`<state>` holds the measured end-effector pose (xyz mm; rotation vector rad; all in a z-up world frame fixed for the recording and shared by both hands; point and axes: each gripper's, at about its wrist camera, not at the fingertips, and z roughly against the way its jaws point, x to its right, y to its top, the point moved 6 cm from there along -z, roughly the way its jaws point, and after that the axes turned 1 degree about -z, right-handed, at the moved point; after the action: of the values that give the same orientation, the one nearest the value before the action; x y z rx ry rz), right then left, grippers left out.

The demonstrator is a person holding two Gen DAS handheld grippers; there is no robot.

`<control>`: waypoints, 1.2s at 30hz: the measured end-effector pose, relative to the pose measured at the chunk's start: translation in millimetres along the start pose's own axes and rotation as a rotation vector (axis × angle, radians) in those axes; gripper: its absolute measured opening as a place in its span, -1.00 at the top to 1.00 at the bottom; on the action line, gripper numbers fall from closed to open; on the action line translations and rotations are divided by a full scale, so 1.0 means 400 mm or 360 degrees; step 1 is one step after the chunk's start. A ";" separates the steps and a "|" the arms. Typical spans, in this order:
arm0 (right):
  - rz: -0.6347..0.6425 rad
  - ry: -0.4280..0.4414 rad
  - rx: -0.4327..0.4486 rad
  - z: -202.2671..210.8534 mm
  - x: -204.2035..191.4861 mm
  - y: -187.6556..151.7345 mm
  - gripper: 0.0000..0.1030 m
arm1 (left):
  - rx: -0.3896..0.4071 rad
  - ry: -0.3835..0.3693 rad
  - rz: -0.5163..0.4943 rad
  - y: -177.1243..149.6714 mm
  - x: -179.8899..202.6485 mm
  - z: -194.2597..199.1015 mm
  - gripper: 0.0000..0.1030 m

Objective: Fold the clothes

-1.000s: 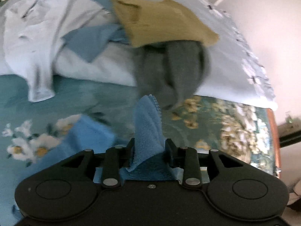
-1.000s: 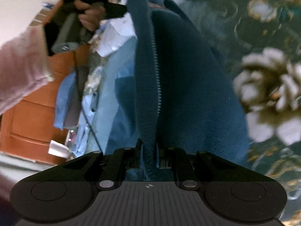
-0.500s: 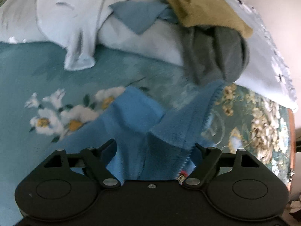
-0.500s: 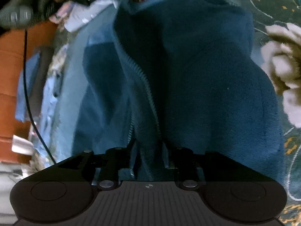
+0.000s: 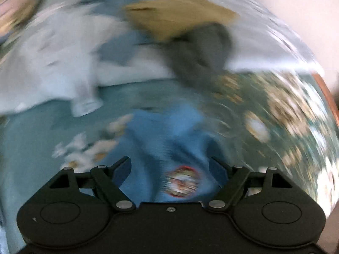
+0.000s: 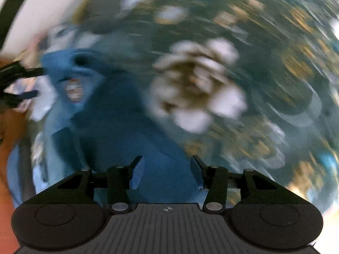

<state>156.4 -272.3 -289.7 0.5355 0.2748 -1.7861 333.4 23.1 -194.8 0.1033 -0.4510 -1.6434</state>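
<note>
Both views are heavily smeared, so only broad shapes can be trusted. The blue fleece jacket (image 5: 169, 135) lies on the bed (image 5: 38, 127), its round red-rimmed badge (image 5: 181, 183) just ahead of the left claw (image 5: 169, 169), whose jaws stand wide apart with nothing between them. The right claw (image 6: 167, 173) is likewise spread and holds nothing; the jacket's darker body sits between and ahead of its fingers. In the right wrist view the left claw's fingertips (image 6: 31, 94) show at the left edge, near the badge end of the jacket.

The pictures do not settle whether the jacket lies spread for a fold or bunched; its outline is too blurred.

Further up the bed, toward the pillow (image 5: 264, 63), a loose heap lies: a pale shirt (image 5: 53, 67), a mustard garment (image 5: 175, 19) and a grey one (image 5: 201, 50).

The likely risks: with the blur hinting at fast motion, a claw could close on a stray ridge of fleece or pinch the bed cover with it, dragging the jacket askew. The fleece looks thick and may spring out of a crease.
</note>
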 end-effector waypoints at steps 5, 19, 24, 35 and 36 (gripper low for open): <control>-0.0262 0.0065 -0.0092 -0.021 0.089 -0.070 0.15 | -0.0073 -0.0056 -0.0295 -0.001 0.107 -0.027 -0.54; -0.0461 0.0340 -0.0152 -0.074 0.098 -0.113 0.15 | -0.0562 -0.0137 -0.0757 -0.067 0.322 -0.265 -0.53; -0.0535 0.0442 -0.0085 -0.064 0.113 -0.094 0.15 | -0.0740 -0.0175 -0.0810 -0.109 0.329 -0.308 -0.53; -0.0839 0.0503 -0.0031 -0.090 0.156 -0.091 0.77 | -0.0684 -0.0110 -0.0753 -0.114 0.305 -0.345 0.42; -0.0830 0.0475 -0.0013 -0.085 0.156 -0.091 0.80 | -0.0652 -0.0103 -0.0765 -0.116 0.306 -0.342 0.52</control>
<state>116.2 -299.6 -353.2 0.7768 0.6772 -2.2008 318.8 -124.3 -312.5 -0.1606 -0.1308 -2.1850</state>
